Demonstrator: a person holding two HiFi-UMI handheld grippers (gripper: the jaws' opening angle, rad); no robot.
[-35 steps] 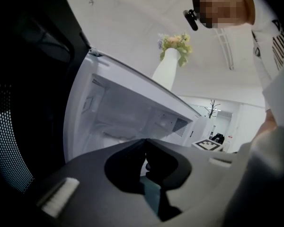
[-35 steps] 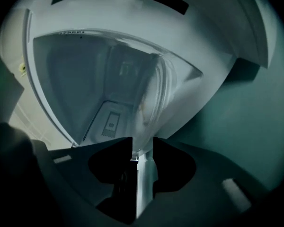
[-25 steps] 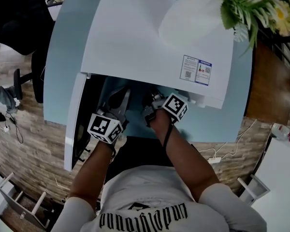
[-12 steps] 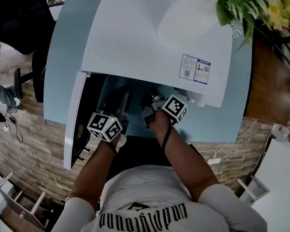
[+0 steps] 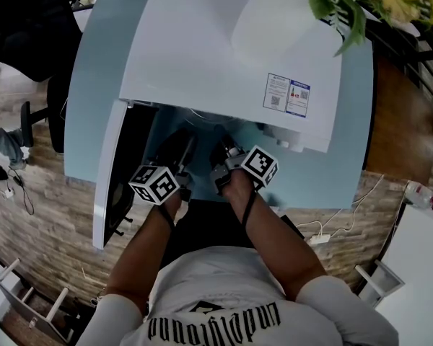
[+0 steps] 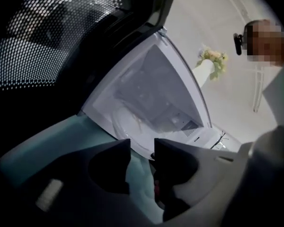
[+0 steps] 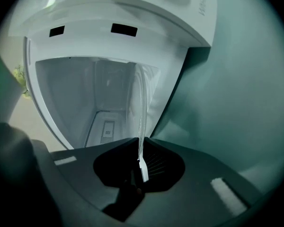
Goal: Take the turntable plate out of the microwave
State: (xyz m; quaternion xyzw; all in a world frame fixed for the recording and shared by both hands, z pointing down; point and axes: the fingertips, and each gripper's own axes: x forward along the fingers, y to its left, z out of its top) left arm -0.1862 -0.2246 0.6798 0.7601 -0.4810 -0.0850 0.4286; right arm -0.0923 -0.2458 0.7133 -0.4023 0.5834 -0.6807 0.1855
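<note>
Two tools at the cavity mouth: my right tool (image 7: 138, 140) is clamped on the turntable plate (image 7: 142, 98) rim, and my left tool (image 6: 142, 144) is opening with nothing between its jaws. Plate reaches back inside the microwave (image 5: 202, 56), door (image 5: 105, 179) open. Grip done, pull-out left.

Microwave (image 5: 224, 56) hides most of the turntable plate (image 7: 141, 126).

Clear glossy glass turntable plate (image 7: 142, 117); smooth matt microwave (image 5: 202, 56) casing; matt tabletop (image 5: 94, 71).
</note>
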